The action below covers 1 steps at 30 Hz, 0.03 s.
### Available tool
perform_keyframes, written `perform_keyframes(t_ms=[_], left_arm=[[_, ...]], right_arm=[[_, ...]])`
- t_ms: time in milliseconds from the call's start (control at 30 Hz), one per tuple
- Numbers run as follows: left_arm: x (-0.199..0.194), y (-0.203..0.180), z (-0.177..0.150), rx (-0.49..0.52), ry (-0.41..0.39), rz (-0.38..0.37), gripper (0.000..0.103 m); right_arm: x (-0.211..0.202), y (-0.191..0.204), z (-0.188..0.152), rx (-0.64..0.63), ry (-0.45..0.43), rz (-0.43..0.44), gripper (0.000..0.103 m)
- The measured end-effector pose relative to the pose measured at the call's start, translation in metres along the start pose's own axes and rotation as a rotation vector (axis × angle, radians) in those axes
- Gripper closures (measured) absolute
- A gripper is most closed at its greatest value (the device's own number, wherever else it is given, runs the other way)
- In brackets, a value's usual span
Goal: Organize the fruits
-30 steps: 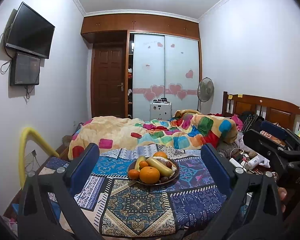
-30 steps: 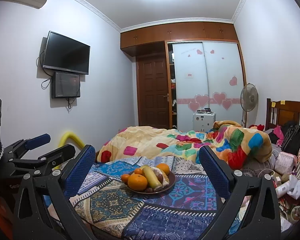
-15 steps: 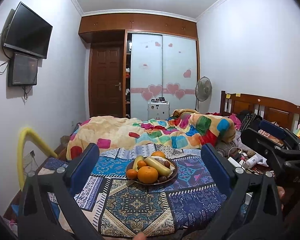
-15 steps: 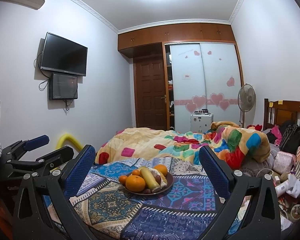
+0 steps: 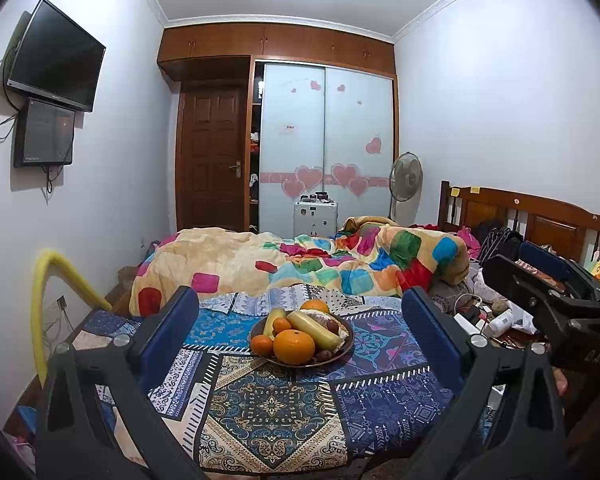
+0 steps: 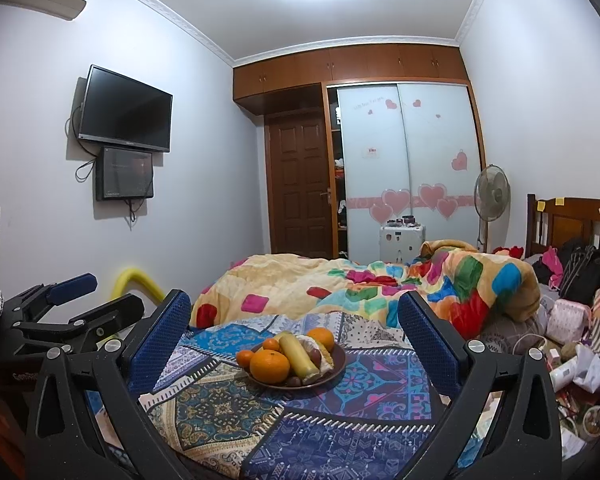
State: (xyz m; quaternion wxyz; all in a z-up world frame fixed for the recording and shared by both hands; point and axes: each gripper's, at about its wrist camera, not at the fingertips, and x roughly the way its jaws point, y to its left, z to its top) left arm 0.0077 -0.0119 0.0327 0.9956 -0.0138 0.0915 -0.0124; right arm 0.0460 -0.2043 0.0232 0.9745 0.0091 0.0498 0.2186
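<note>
Both my left gripper (image 5: 300, 328) and right gripper (image 6: 294, 332) stand wide open, holding nothing. The fruit plate (image 5: 346, 350) sits mid-frame on the patterned surface (image 5: 276, 408). The front orange (image 5: 294, 347) looks firm and round; I'd pinch across its middle, gently.

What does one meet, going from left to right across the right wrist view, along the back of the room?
Wall television → brown door → sliding wardrobe doors with pink hearts → standing fan → wooden headboard.
</note>
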Motion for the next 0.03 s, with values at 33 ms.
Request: perform_keyframes(t_ms=[33], left_arm=[[0.0002,0.0002,0.0000,0.000,0.001,0.000,0.000]], right_arm=[[0.0005,-0.0001,-0.0003,0.001,0.002,0.000,0.000]])
